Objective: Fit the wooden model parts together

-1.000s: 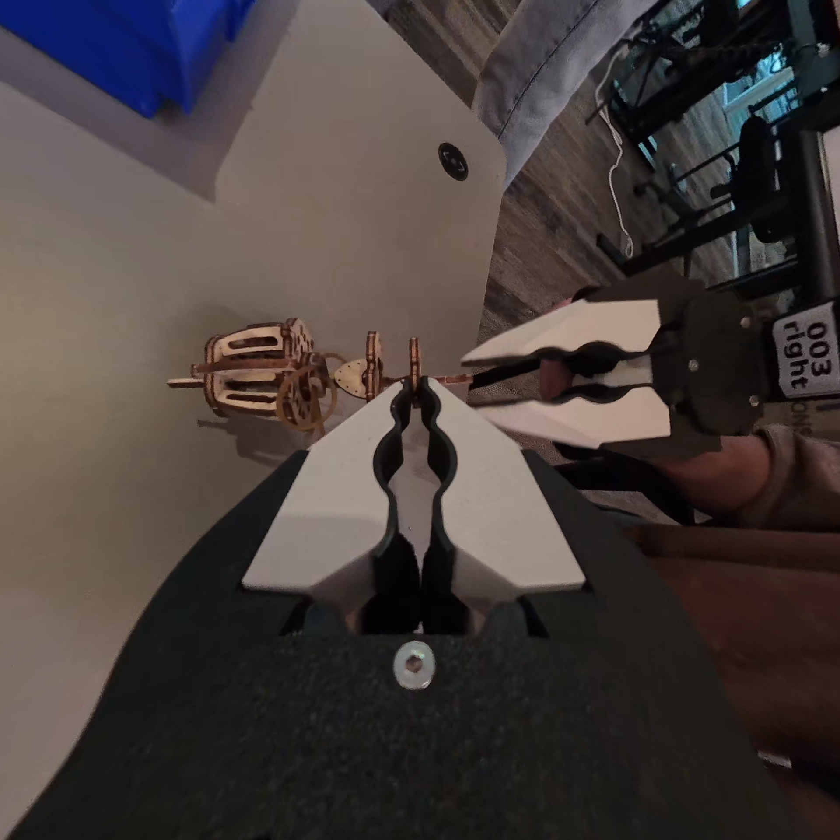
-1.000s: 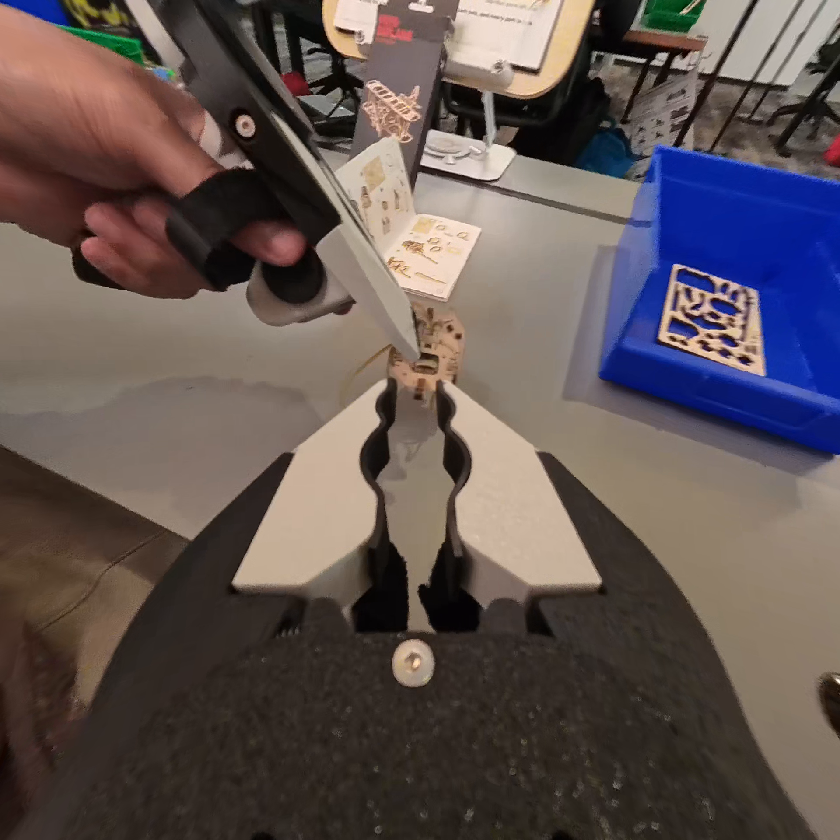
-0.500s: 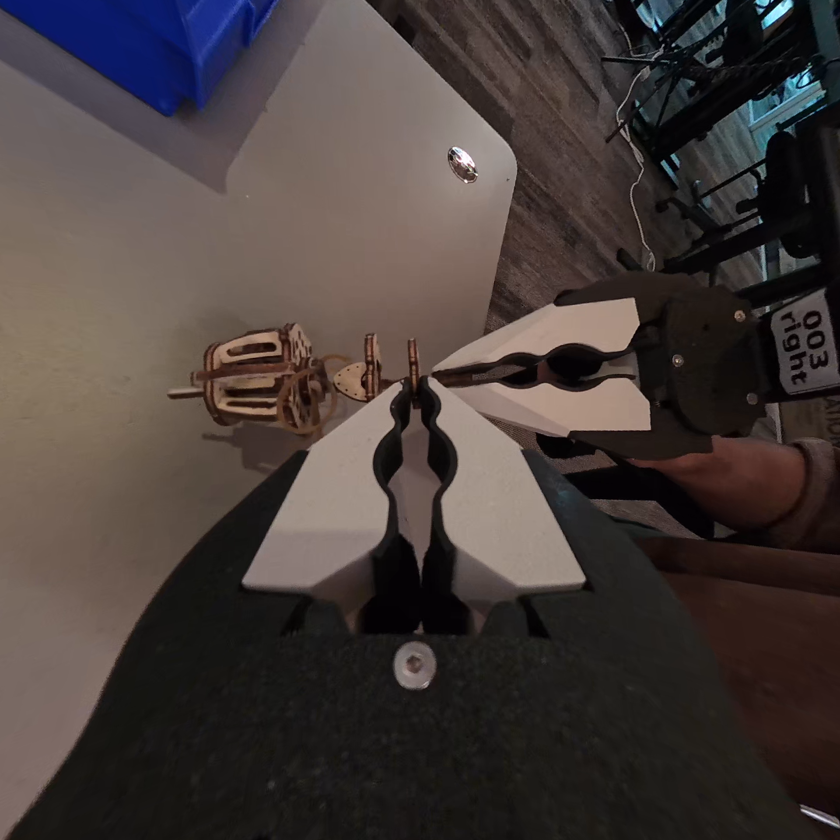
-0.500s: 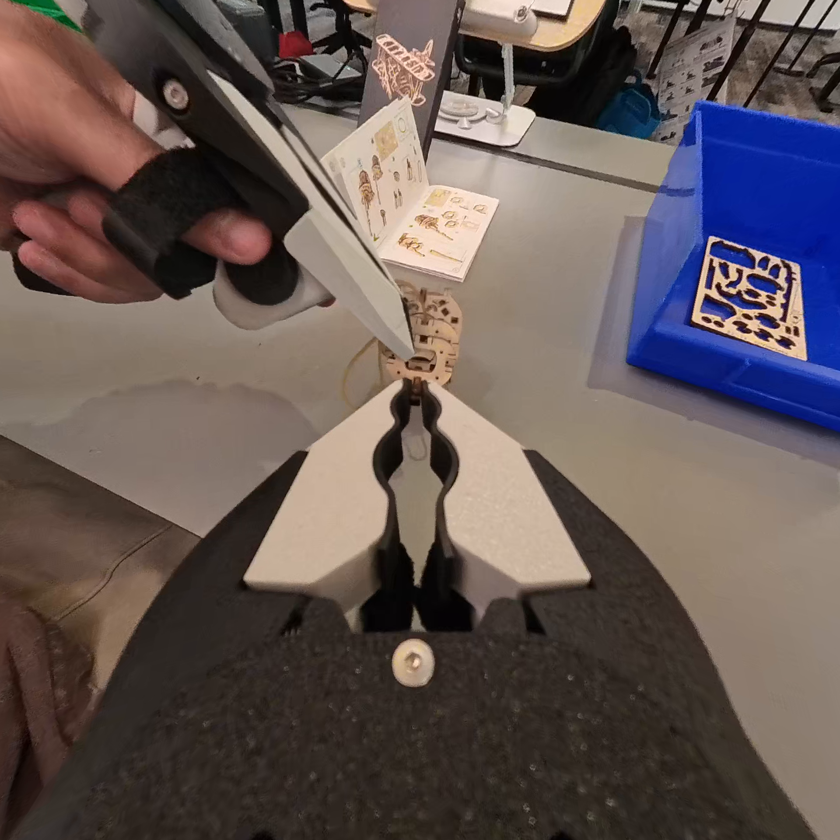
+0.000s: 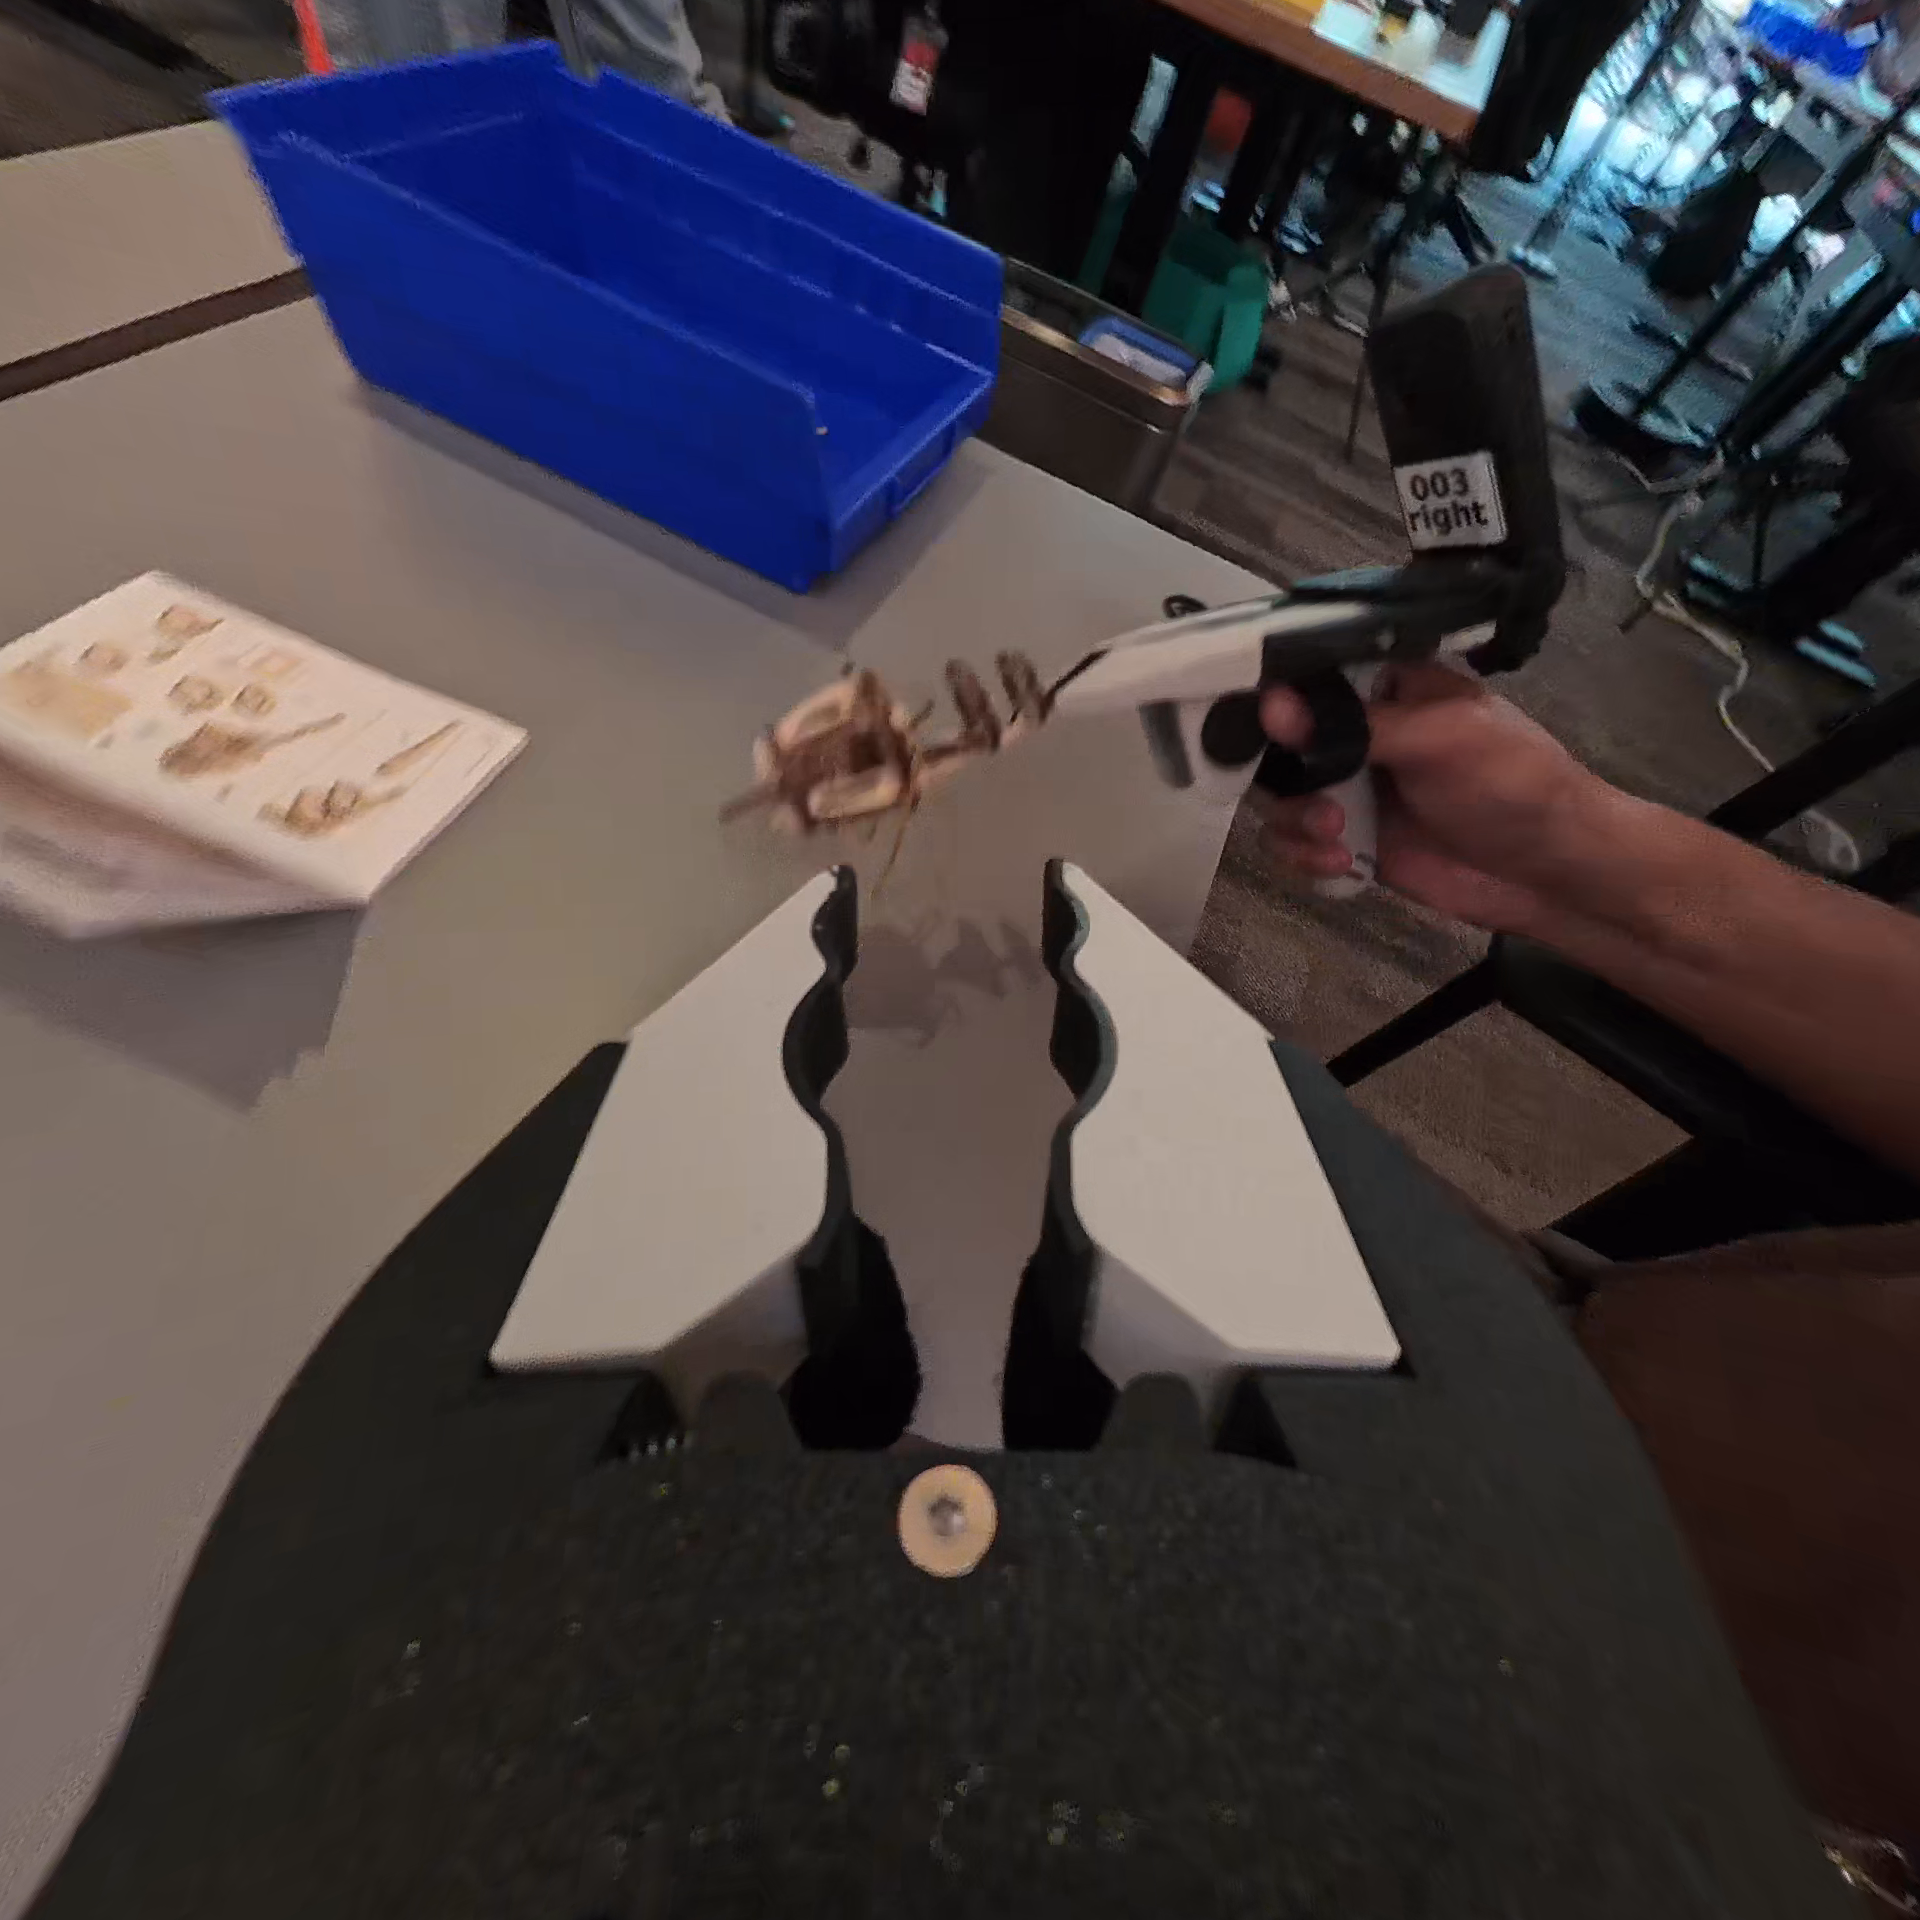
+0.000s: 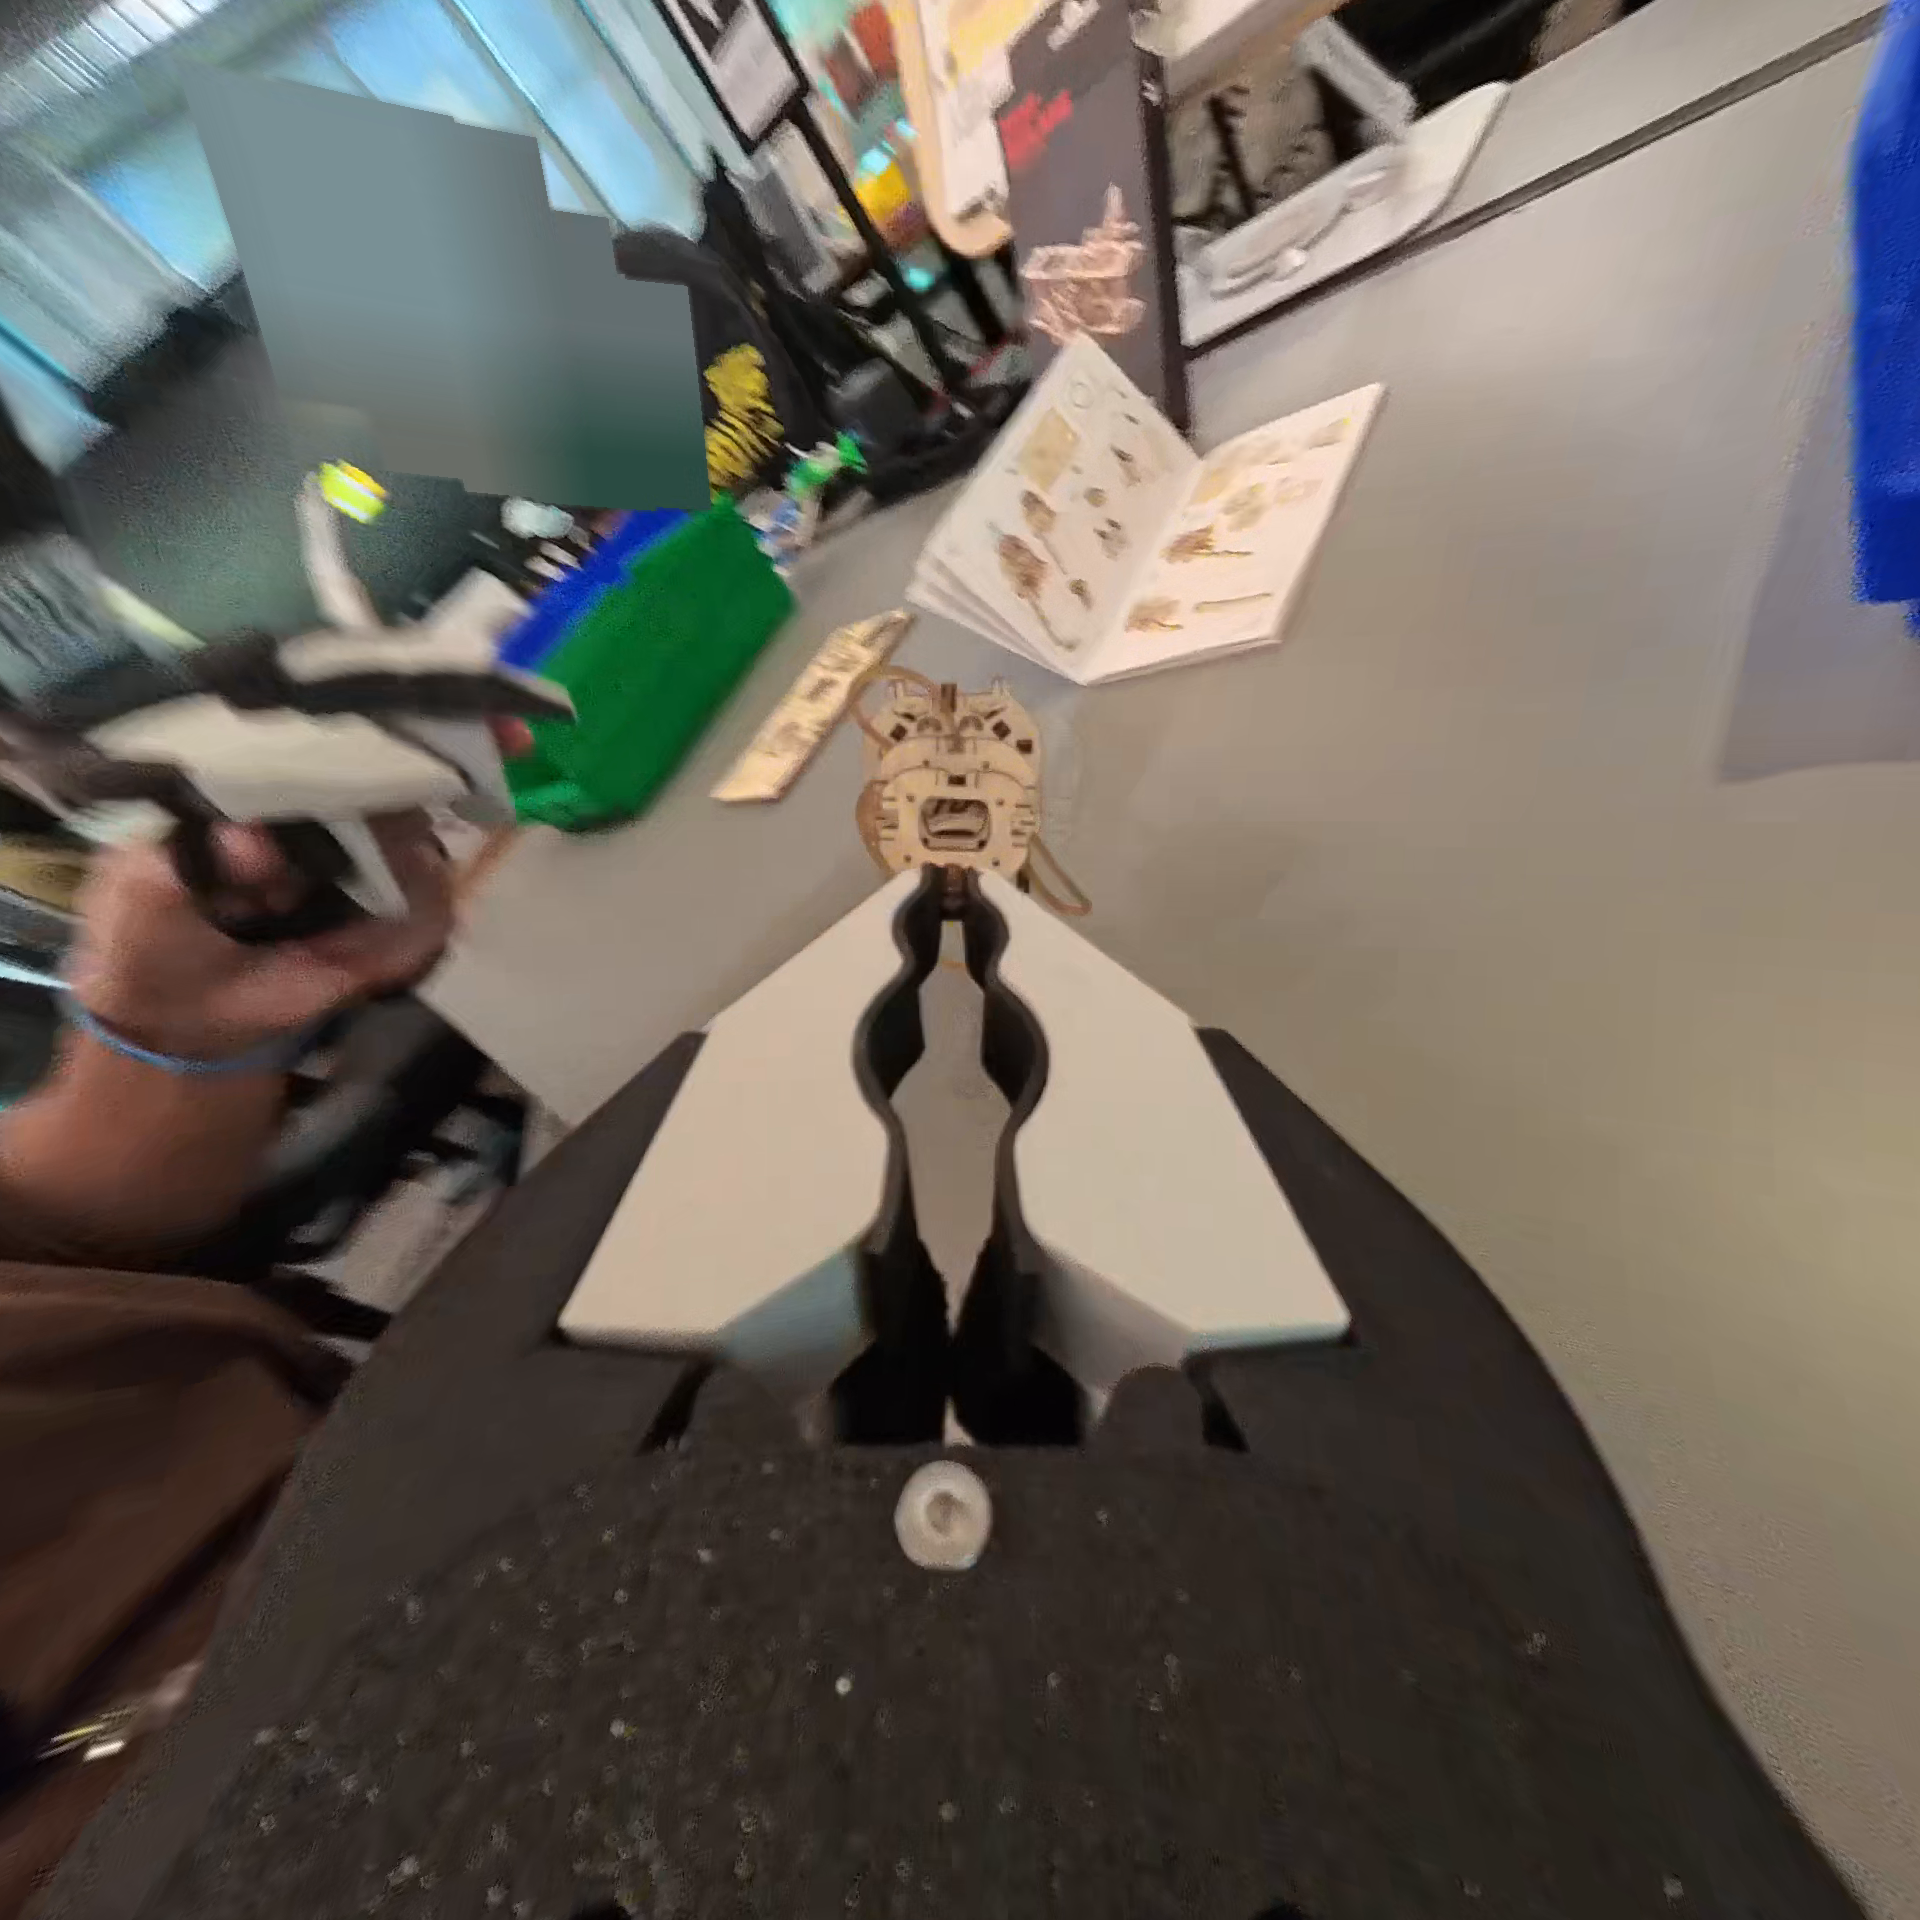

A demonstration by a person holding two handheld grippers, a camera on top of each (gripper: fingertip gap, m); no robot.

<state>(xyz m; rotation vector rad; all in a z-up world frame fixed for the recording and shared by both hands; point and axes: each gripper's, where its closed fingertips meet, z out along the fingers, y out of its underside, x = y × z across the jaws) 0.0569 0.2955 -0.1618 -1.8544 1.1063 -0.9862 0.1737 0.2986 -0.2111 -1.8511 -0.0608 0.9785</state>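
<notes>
Wooden model [image 6: 954,792] sits clamped at the tips of the right gripper [image 6: 945,896], whose fingers are pinched narrow on its thin rear shaft — the model is held clear above the counter [image 6: 1455,1039], its long axis running straight out from the gripper. The left wrist view shows the same thing from the side: the model [image 5: 847,753] stretches leftward from the right gripper [image 5: 1091,670], with two small discs along the shaft between the cage-like body and the tips. The left gripper [image 5: 948,899] stands wide and empty, with the model just ahead of and above its gap, so it is the free one and lies nearest the body end. One model, one open booklet [image 5: 229,748], one blue bin [image 5: 623,301], one flat wooden sheet [image 6: 816,707] on the counter. Any next part, I judge, would have to come in along that shaft line.
</notes>
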